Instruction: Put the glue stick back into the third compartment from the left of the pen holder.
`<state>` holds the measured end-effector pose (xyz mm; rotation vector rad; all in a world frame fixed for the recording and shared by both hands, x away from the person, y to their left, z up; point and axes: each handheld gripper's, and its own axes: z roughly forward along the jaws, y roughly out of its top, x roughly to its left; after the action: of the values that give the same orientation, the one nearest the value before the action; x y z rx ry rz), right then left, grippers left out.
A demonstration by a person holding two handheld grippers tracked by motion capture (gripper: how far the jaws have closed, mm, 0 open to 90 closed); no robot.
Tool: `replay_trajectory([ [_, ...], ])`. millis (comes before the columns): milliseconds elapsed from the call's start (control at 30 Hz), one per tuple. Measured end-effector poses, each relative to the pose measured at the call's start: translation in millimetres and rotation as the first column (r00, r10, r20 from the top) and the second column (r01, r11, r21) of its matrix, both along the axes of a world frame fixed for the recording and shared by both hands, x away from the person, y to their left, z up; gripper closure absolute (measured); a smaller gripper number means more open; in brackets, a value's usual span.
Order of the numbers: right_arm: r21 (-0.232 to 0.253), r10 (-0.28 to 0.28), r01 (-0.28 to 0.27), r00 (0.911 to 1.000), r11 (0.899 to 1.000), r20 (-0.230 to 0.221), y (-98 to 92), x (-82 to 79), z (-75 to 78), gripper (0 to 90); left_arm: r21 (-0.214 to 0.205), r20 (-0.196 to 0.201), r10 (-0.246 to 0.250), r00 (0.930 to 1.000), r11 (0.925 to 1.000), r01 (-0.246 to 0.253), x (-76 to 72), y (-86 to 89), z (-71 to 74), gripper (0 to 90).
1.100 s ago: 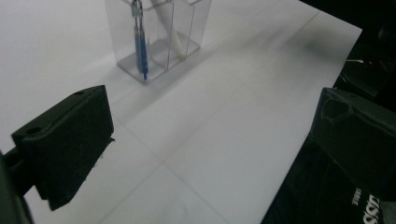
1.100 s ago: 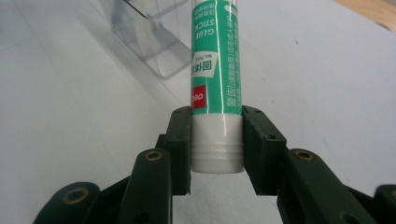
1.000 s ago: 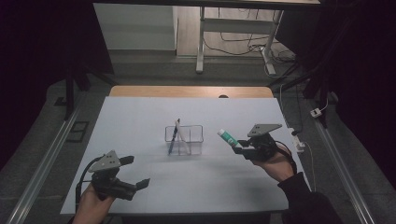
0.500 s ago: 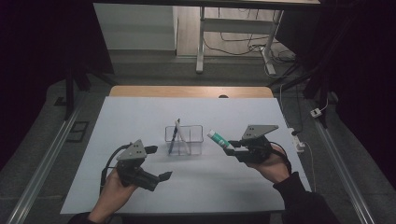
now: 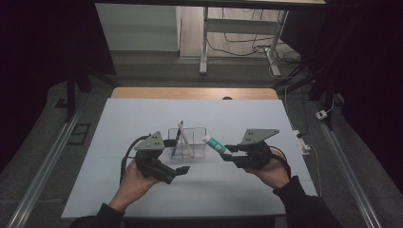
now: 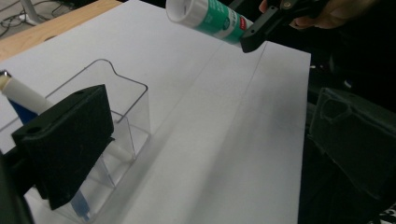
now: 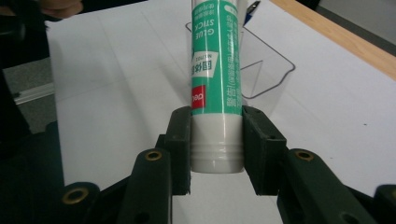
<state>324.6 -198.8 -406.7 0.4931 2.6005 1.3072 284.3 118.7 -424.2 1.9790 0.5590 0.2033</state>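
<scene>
- The right gripper (image 7: pixel 216 140) was clamped on a green-and-white glue stick (image 7: pixel 215 70) at its white base.
- The left gripper (image 5: pixel 177 166) stood with jaws apart, grasping nothing.
- The glue stick hung at three o'clock of the clear plastic organiser (image 5: pixel 197 142), just beside its rim.
- Pens (image 5: pixel 179 135) leaned inside the organiser on the white table (image 5: pixel 266 118).

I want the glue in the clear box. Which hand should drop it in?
Right. The right gripper already pinches the glue stick, aimed at the clear box. The left gripper holds nothing.

Green-and-white glue stick (image 7: pixel 215 70) held tilted above the clear organizer (image 5: pixel 196 142).
</scene>
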Motion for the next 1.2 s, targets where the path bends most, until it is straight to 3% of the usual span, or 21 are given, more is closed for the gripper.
replay_trajectory([
  [233,-0.02,0.043,-0.043,0.999,0.999,-0.014,7.2,-2.9,3.6,65.6,0.081,0.059,-0.014,0.9981,0.9967,0.01,4.1,-10.2,1.9,0.0],
  [400,-0.047,0.077,-0.078,0.9967,0.996,-0.027,15.8,-3.7,8.4,65.6,0.101,0.087,-0.02,0.996,0.9948,0.011,5.0,-14.8,3.3,0.0],
  [567,-0.106,0.11,-0.113,0.9932,0.988,-0.037,26.9,-3.8,17.1,65.6,0.12,0.118,-0.019,0.9929,0.9927,0.005,4.4,-17.2,5.8,0.0],
  [700,-0.135,0.126,-0.13,0.9912,0.982,-0.039,33.2,-3.6,22.3,65.6,0.156,0.156,-0.02,0.9876,0.9877,-0.005,2.8,-19.4,8.2,0.0],
  [800,-0.146,0.134,-0.139,0.9899,0.979,-0.047,36.0,-3.8,23.1,65.6,0.207,0.203,-0.027,0.9788,0.9783,-0.016,0.0,-21.9,11.2,0.0],
  [867,-0.15,0.134,-0.139,0.9899,0.979,-0.048,37.2,-3.7,22.1,65.6,0.242,0.238,-0.029,0.9708,0.9699,-0.031,-2.4,-23.8,13.7,0.0],
  [933,-0.154,0.133,-0.14,0.9897,0.978,-0.052,37.6,-3.1,21.1,65.5,0.288,0.276,-0.034,0.9606,0.9563,-0.049,-4.8,-26.6,16.0,0.0],
  [1000,-0.16,0.135,-0.142,0.9895,0.977,-0.053,37.6,-2.4,20.3,65.5,0.34,0.32,-0.041,0.9465,0.9375,-0.074,-8.0,-29.9,17.5,0.0],
  [1100,-0.168,0.135,-0.142,0.9892,0.975,-0.058,37.9,-2.1,20.4,65.5,0.413,0.382,-0.058,0.9222,0.9032,-0.115,-12.9,-35.2,18.4,0.0],
  [1200,-0.176,0.132,-0.141,0.9894,0.974,-0.061,38.5,-1.7,21.5,65.6,0.456,0.433,-0.073,0.8986,0.8776,-0.148,-17.3,-39.8,19.0,0.0],
])
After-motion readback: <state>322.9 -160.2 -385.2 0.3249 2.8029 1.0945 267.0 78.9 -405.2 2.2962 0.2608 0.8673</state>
